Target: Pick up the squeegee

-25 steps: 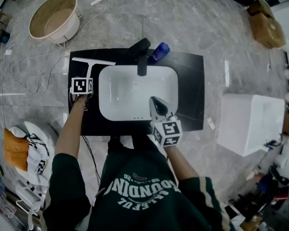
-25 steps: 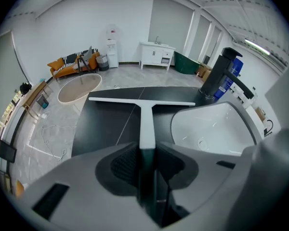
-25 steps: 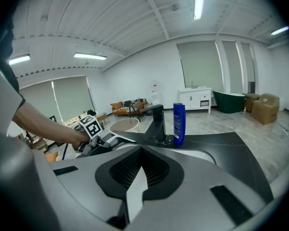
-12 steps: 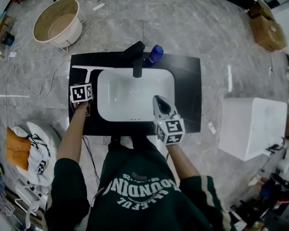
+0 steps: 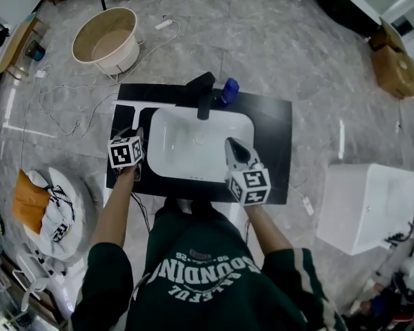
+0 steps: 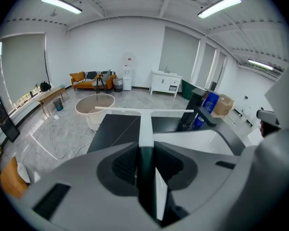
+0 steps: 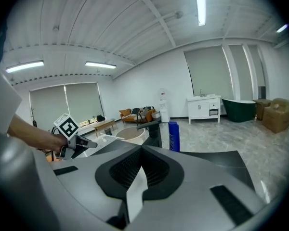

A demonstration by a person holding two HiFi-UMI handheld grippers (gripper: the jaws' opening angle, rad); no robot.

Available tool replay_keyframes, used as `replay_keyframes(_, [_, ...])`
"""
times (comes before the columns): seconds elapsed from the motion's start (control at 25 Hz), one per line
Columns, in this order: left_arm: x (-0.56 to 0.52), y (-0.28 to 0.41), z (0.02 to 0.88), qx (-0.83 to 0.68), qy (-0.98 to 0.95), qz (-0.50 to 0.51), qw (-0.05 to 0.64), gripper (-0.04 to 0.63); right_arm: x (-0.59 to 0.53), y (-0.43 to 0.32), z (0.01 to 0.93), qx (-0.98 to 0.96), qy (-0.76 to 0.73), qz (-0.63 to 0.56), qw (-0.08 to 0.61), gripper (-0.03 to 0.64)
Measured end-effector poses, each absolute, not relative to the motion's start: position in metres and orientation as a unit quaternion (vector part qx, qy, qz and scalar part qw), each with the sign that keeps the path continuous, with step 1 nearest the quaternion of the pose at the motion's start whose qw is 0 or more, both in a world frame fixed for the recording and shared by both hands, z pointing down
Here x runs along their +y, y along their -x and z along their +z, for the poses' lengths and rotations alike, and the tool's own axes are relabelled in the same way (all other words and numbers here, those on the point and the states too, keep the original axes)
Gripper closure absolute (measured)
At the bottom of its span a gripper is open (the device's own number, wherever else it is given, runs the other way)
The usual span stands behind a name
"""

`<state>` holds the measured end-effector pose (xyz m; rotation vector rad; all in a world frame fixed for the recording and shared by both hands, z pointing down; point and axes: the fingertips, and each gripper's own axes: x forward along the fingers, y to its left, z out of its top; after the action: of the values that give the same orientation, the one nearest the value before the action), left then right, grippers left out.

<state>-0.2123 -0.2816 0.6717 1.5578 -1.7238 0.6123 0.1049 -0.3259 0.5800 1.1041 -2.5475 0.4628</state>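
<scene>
The squeegee [image 6: 145, 124] has a long white blade and a white handle that turns dark lower down. My left gripper [image 6: 145, 163] is shut on that handle, its jaws having just been closing, and holds it above the black countertop [image 6: 113, 129]. From the head view, the left gripper [image 5: 138, 134] is left of the white sink [image 5: 200, 147], with the squeegee [image 5: 139, 106] pointing away from me. My right gripper [image 5: 232, 143] hovers over the sink's front right, shut with nothing in it. The right gripper view shows the right gripper [image 7: 135, 186] with its jaws meeting and the left gripper [image 7: 81, 143] at the left.
A black faucet [image 5: 205, 92] and a blue bottle [image 5: 229, 88] stand behind the sink. A round beige tub [image 5: 110, 40] and loose cables [image 5: 62, 109] lie on the floor beyond. A white box [image 5: 366, 198] sits at the right and a bag pile [image 5: 45, 205] at the left.
The left gripper has closed on the squeegee's handle and raised it off the countertop. The right gripper has drifted slightly right and up. The head view has shifted.
</scene>
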Motion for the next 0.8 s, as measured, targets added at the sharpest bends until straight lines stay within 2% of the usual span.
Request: replay_keyframes(0.8, [-0.297,0.168,0.525,-0.693,-0.679,0.132,0.202,0.505,-0.360,-0.099,0.522,-0.882,-0.441,0.111,0.127,0.617])
